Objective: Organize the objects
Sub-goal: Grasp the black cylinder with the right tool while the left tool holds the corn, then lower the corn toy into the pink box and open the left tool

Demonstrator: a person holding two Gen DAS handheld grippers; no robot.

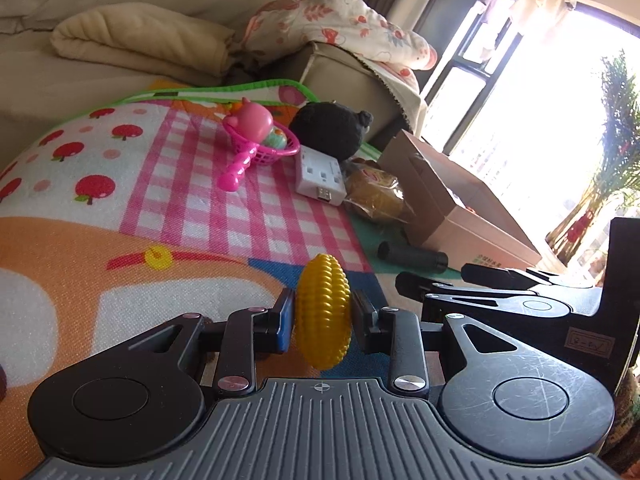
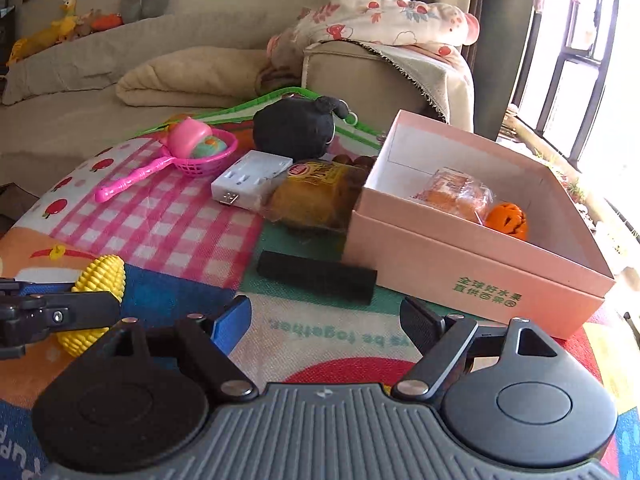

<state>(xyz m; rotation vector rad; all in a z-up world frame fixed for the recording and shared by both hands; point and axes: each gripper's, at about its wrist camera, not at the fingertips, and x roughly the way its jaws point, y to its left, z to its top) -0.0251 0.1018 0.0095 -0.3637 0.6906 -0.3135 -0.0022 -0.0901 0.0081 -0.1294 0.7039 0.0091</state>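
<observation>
My left gripper [image 1: 323,316] is shut on a yellow toy corn cob [image 1: 323,312], held upright just above the play mat; the cob also shows at the left of the right wrist view [image 2: 98,280]. My right gripper [image 2: 326,320] is open and empty, just in front of a black cylinder [image 2: 316,276] lying on the mat. A pink open box [image 2: 472,272] stands right of it and holds a wrapped orange snack [image 2: 456,194] and an orange pumpkin toy [image 2: 508,220].
On the colourful mat [image 2: 192,232] lie a pink basket scoop with toys [image 2: 200,152], a white power strip [image 2: 252,180], a black plush [image 2: 296,128] and a wrapped bread [image 2: 316,200]. A sofa with blankets [image 2: 200,76] stands behind. A window is at the right.
</observation>
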